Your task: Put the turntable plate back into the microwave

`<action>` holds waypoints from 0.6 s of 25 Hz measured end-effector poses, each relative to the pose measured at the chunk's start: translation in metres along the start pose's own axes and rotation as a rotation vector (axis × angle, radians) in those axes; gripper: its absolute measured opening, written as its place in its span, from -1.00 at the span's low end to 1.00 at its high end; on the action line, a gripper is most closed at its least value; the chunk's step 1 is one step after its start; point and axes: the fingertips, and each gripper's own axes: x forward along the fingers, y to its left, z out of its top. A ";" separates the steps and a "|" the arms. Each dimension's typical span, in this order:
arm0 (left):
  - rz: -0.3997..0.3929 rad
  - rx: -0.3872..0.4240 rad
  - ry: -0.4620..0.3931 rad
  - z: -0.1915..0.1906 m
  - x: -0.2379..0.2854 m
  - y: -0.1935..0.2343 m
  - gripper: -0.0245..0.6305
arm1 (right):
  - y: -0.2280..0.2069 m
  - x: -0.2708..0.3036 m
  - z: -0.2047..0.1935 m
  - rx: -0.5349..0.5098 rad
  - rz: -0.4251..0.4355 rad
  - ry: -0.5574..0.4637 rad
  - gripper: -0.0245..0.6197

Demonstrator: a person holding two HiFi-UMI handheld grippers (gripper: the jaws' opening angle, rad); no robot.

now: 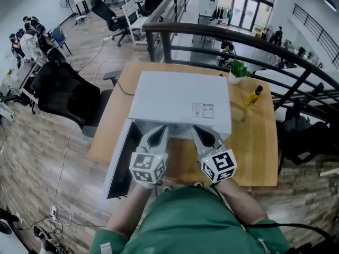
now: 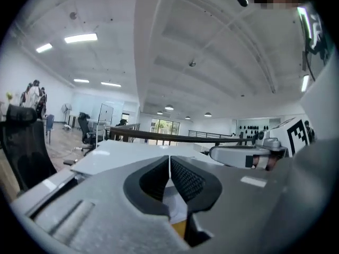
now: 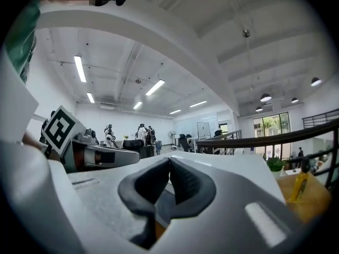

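A white microwave (image 1: 180, 102) stands on a wooden table (image 1: 259, 147), its door (image 1: 121, 160) swung open to the left. No turntable plate shows in any view. My left gripper (image 1: 160, 131) and right gripper (image 1: 200, 132) hover side by side just in front of the microwave's open front, near its top edge. In the left gripper view the left gripper (image 2: 169, 160) has its pads touching, with nothing between them, and the microwave's top (image 2: 122, 155) lies just beyond. In the right gripper view the right gripper (image 3: 169, 163) is shut too and empty.
A small potted plant (image 1: 239, 70) and a yellow bottle (image 1: 254, 96) stand on the table to the right of the microwave. A black office chair (image 1: 63, 91) sits left of the table. A dark railing (image 1: 238, 41) runs behind it.
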 end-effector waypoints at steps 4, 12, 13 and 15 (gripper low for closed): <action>-0.004 0.065 -0.053 0.027 0.000 -0.005 -0.87 | -0.009 -0.002 0.022 -0.016 -0.032 -0.046 -0.91; -0.007 0.107 -0.082 0.043 -0.002 -0.010 -0.87 | -0.018 -0.008 0.025 -0.032 -0.072 -0.049 -0.91; -0.005 0.112 -0.085 0.044 -0.003 -0.010 -0.87 | -0.019 -0.009 0.026 -0.034 -0.077 -0.050 -0.91; -0.002 0.115 -0.085 0.044 -0.003 -0.010 -0.87 | -0.021 -0.011 0.028 -0.041 -0.090 -0.056 -0.91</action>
